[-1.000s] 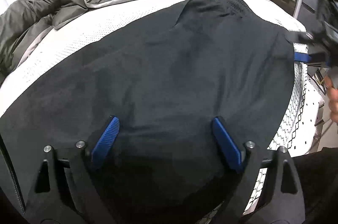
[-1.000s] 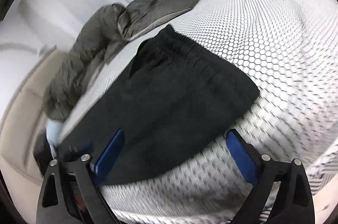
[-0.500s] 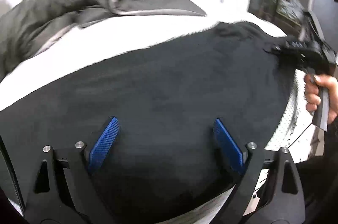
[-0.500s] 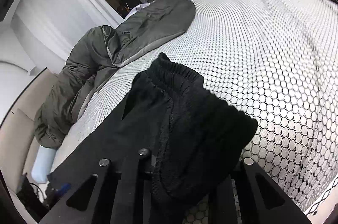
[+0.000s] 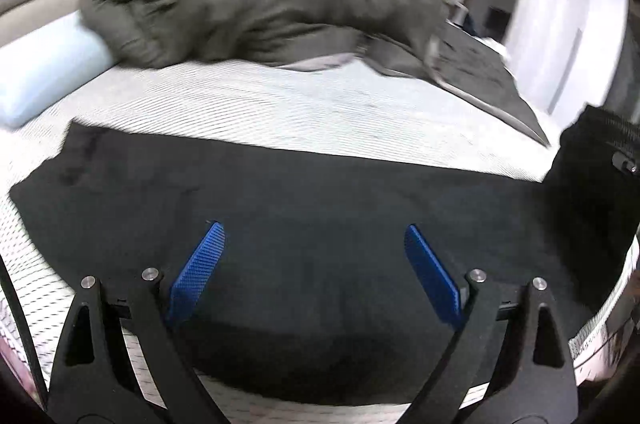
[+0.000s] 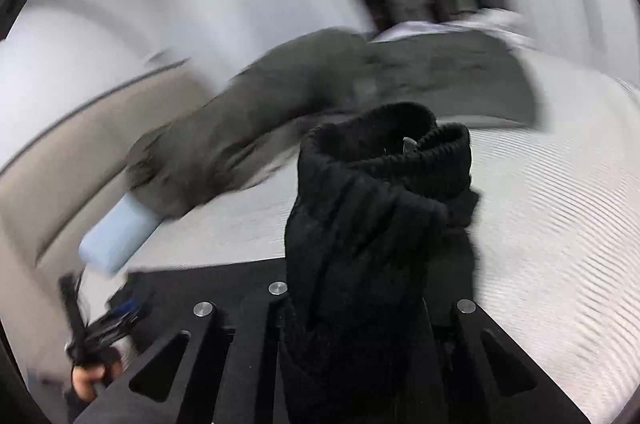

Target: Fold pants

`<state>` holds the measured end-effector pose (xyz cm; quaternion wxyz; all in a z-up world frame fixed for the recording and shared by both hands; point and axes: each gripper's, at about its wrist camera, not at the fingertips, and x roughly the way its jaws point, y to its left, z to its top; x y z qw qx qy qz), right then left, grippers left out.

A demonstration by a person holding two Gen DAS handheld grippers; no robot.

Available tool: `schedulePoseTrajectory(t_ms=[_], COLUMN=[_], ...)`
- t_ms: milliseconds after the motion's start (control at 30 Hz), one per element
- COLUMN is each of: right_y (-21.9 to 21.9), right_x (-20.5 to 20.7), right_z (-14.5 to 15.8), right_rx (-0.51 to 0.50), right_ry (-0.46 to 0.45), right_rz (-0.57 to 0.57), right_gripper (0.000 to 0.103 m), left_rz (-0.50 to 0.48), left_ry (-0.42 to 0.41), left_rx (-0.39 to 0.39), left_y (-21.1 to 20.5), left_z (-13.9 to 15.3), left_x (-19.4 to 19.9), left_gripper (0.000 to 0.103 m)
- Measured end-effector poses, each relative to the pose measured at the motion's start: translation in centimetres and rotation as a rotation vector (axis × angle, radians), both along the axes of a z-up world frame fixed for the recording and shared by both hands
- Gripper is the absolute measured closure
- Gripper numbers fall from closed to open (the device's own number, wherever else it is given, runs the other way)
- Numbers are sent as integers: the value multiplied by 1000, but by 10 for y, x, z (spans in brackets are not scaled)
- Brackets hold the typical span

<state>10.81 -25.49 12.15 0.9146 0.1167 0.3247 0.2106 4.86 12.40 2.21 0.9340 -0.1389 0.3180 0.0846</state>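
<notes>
My two grippers, one wide, one clamped

My left gripper [image 5: 314, 272] gapes over the pants [image 5: 320, 208]; my right gripper [image 6: 352, 304] has just closed on their waistband.

Soft, even indoor light; heavy motion blur, worst in right wrist view; fisheye-bowed, dark-vignetted edges.

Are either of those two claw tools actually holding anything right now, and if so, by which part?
The right gripper is shut on the black pants, pinching a bunch at the ribbed waistband end. The left gripper is open above the pants, holding nothing.
</notes>
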Motion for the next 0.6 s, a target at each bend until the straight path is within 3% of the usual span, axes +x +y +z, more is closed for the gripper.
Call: schedulePoseTrajectory(t_ms=[167, 233, 267, 300, 400, 467, 500, 600], right_y=[149, 201, 218, 232, 230, 201, 182, 126], right_x=[2, 1, -4, -7, -28, -45, -50, -55], right_z=[5, -17, -34, -53, -96, -94, -89, -78], right_rx=[-103, -159, -188, -219, -266, -239, -212, -182], right_ry=[-8, 44, 92, 150, 271, 225, 201, 169], right_rz=[353, 501, 569, 624, 712, 700, 682, 531], right_gripper=[87, 73, 56, 49, 48, 44, 31, 29], left_rz=[130, 157, 162, 160, 94, 15, -23, -132], left_ry=[22, 12, 2, -6, -8, -24, -38, -42], left_rx=[-18, -22, -19, -14, -23, -67, -90, -120], left_y=[54, 64, 67, 67, 60, 46, 41, 18], left_z=[-10, -9, -7, -7, -5, -1, 0, 3], left_x=[-19, -20, -21, -24, -19, -16, -16, -10], left_gripper=[12, 13, 13, 13, 13, 13, 12, 12])
